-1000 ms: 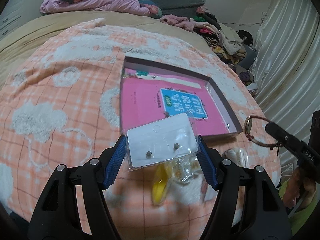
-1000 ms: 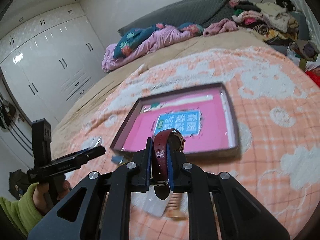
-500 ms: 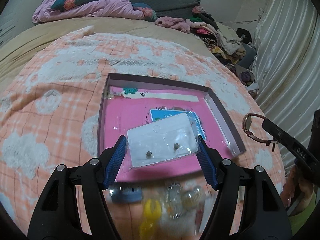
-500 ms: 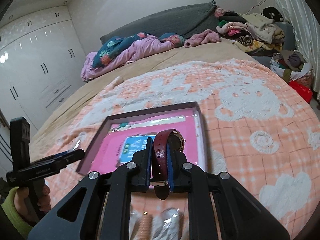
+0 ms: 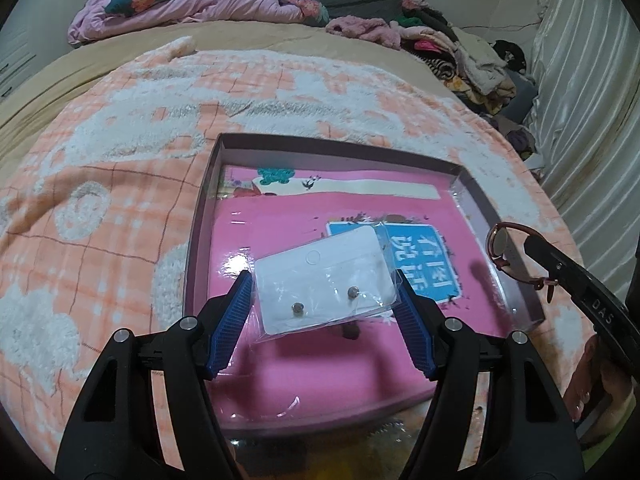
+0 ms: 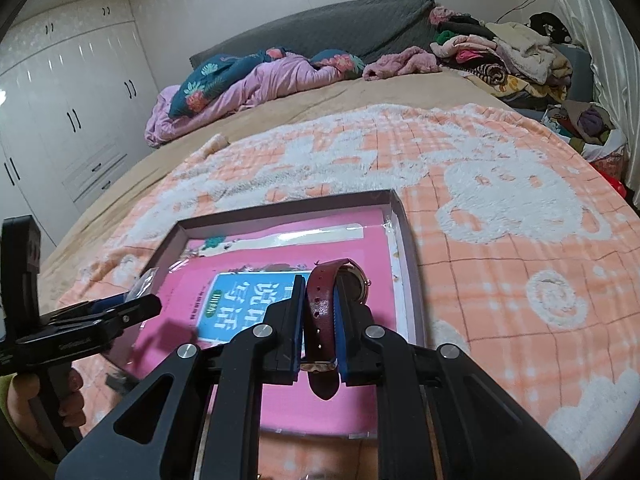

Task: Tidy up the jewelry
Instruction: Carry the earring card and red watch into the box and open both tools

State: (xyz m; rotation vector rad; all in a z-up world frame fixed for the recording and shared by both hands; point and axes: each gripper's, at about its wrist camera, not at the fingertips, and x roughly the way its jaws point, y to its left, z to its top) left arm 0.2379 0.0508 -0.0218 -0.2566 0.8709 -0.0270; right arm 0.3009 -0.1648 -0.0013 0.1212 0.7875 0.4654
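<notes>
Earring card (image 5: 326,280) in clear sleeve, clamped by edges between jaws of left gripper (image 5: 325,304), hanging above pink tray (image 5: 476,190) interior. Watch (image 6: 322,312), red strap pinched in closed jaws of right gripper (image 6: 318,320), over tray's right side. Tray rests on checked blanket (image 5: 100,200). Risks: slippery sleeve may slide out, studs pop off card; both grippers crowd tray, could collide; dangling strap may snag tray wall.

Two black grippers (image 5: 325,312) (image 6: 318,320), ribbed blue pads (image 5: 232,322), silver screws (image 6: 262,330), white lettering on one finger; yellow-green sleeve (image 6: 10,424) at the left hand.
</notes>
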